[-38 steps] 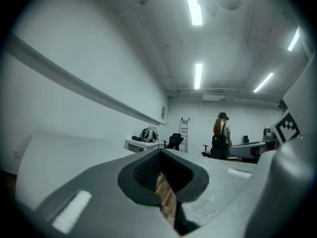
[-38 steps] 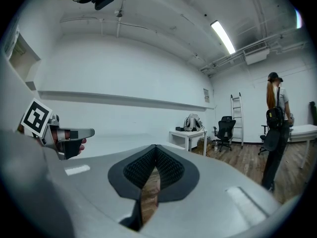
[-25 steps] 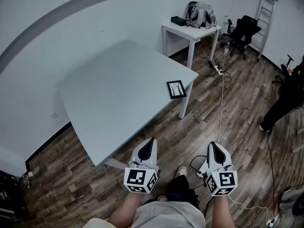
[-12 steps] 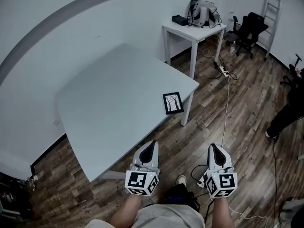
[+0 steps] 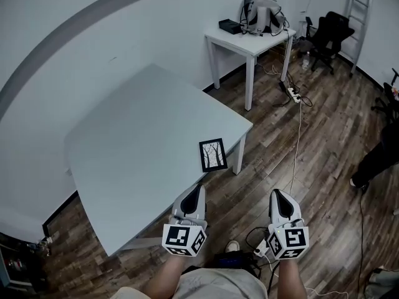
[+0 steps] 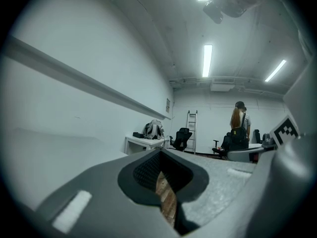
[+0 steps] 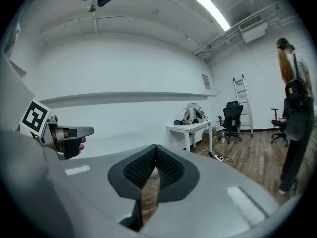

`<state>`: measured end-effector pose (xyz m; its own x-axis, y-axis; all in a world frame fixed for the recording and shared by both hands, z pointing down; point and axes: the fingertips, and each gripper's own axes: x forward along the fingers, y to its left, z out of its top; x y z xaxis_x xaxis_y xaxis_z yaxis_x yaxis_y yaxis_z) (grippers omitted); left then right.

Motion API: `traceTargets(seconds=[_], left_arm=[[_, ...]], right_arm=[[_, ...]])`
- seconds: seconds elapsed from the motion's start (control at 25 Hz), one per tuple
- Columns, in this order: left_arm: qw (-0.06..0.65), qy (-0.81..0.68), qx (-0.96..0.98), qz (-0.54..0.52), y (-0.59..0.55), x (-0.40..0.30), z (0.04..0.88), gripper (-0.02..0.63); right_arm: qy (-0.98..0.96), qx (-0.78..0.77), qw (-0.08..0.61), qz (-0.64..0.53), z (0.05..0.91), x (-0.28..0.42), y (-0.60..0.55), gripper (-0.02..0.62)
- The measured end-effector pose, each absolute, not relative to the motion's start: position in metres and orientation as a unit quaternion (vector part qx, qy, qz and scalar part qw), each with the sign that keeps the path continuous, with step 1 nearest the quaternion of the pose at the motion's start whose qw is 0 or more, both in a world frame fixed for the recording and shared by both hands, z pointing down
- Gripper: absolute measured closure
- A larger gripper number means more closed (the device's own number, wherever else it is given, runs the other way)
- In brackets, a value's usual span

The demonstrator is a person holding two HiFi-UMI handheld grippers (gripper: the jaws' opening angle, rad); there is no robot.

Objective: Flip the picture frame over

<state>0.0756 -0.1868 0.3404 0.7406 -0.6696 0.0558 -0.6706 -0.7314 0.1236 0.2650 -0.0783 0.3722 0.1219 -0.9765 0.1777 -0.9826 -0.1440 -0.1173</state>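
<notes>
Head view: the picture frame (image 5: 212, 154) lies flat and face up on the grey table (image 5: 137, 142), just below the middle of the frame. It sits by the table's right-hand corner, close to the edge. It has a black border around a pale print of bare branches.

Both grippers hang over the wooden floor (image 5: 312, 136) at the bottom of the frame, short of the table and well apart from the picture frame. The left gripper (image 5: 197, 189) has its fingers (image 6: 143, 170) closed tip to tip with nothing between them. The right gripper (image 7: 155, 148) is also closed and empty, its fingers (image 7: 141, 170) meeting at the tips.

Handling, as I judge it: the picture frame looks thin, stiff and light. It may be glazed, so I would treat the face as slippery and breakable. Lying flat, it leaves little room for a finger beneath it. I would grip the black border across its thickness, on the side nearest the table edge, where an overhang could be made.

Containers: I see none on the grey table. On the small white table (image 5: 249, 39) at upper right stands a grey bag-like thing (image 5: 262, 12) beside a dark box (image 5: 229, 26). I cannot see what either holds.
</notes>
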Motion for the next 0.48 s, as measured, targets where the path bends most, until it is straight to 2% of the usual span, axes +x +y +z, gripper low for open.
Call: traceTargets(seconds=[0.2, 0.48], left_arm=[[0.073, -0.370, 0.926, 0.007, -0.209, 0.096, 0.348, 0.605], [0.075, -0.373, 0.925, 0.013, -0.236, 0.089, 0.362, 0.604]], right_arm=[[-0.657, 0.745, 0.017, 0.113, 0.381, 0.289, -0.104, 0.571], [-0.670, 0.730, 0.028, 0.132, 0.396, 0.272, -0.138, 0.571]])
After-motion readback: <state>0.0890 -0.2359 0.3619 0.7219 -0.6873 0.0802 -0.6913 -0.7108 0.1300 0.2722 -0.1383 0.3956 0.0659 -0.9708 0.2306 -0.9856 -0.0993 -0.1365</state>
